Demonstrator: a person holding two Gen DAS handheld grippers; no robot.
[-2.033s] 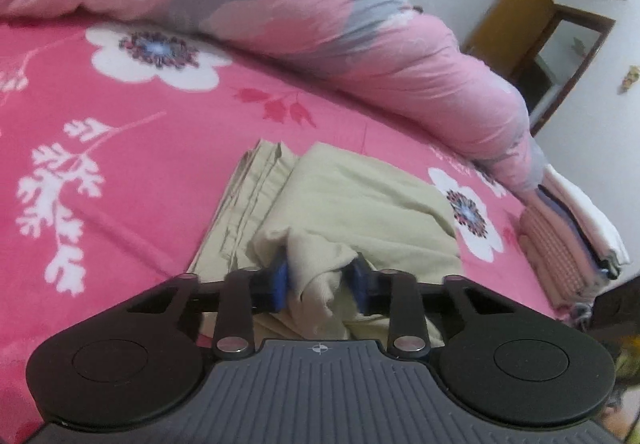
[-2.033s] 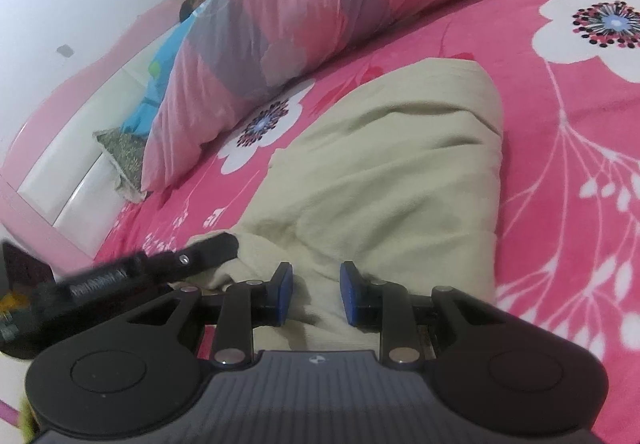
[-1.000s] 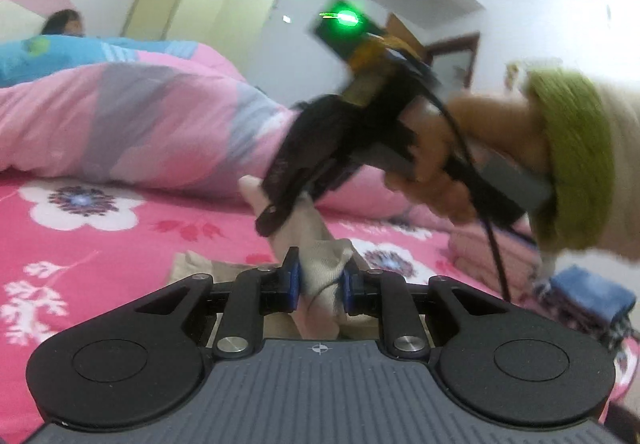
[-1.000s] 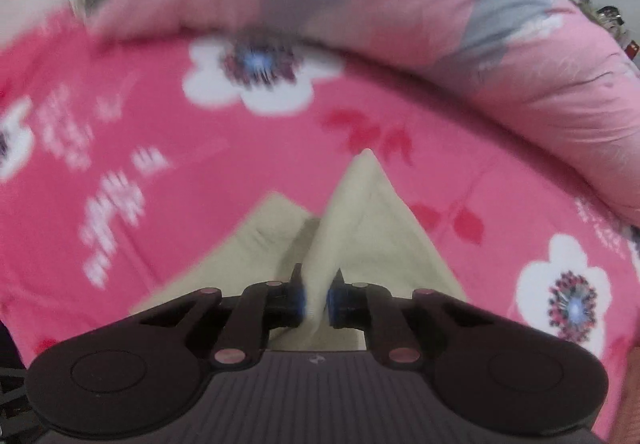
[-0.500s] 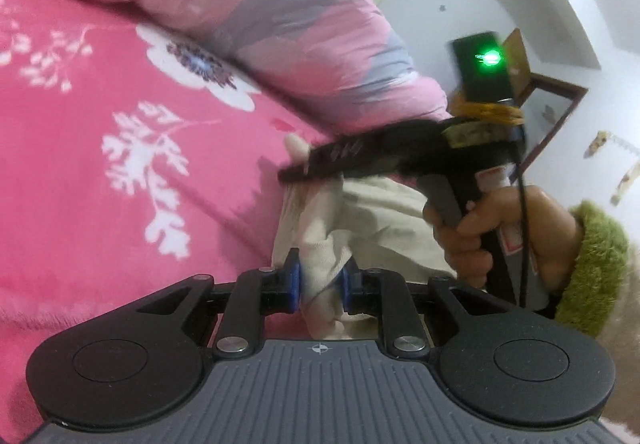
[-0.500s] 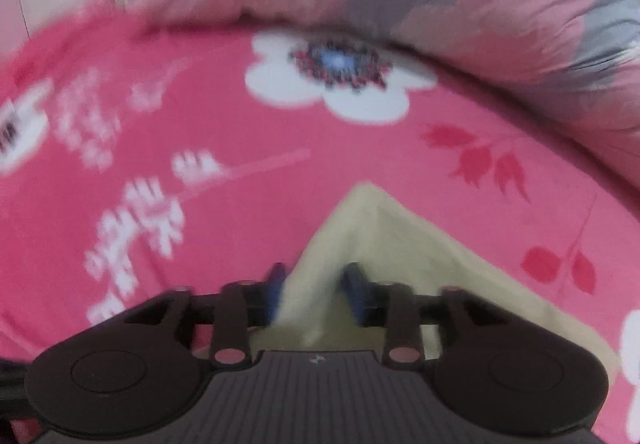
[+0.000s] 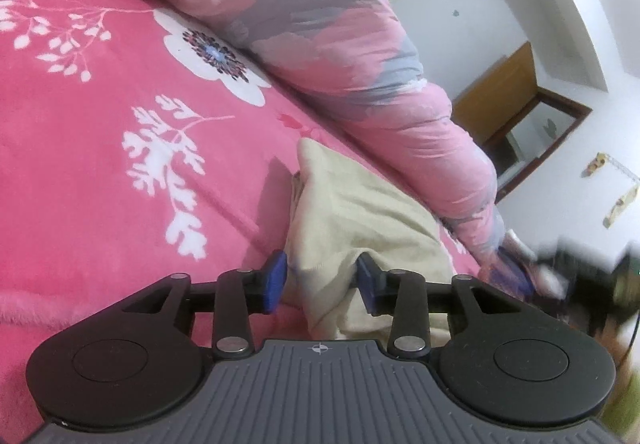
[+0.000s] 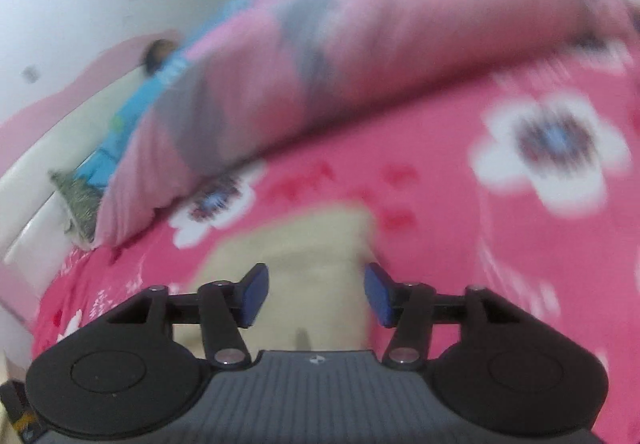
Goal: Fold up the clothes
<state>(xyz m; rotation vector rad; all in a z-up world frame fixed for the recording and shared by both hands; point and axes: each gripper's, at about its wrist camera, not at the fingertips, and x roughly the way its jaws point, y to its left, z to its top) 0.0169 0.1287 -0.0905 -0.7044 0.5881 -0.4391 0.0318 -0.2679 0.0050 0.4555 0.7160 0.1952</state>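
Two grippers (image 7: pixel 322 278) (image 8: pixel 316 294) just opening – beige garment (image 7: pixel 360 212) loose between their jaws

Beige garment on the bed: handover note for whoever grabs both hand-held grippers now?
Left hand-held gripper: jaws have just been opening, pads off the cloth, a fold of the beige garment between them.
Right hand-held gripper: jaws have just been opening, nothing gripped; view blurred.
Garment lies folded on the pink floral bedspread beside the rolled quilt.
Left: check the fold is tidy.
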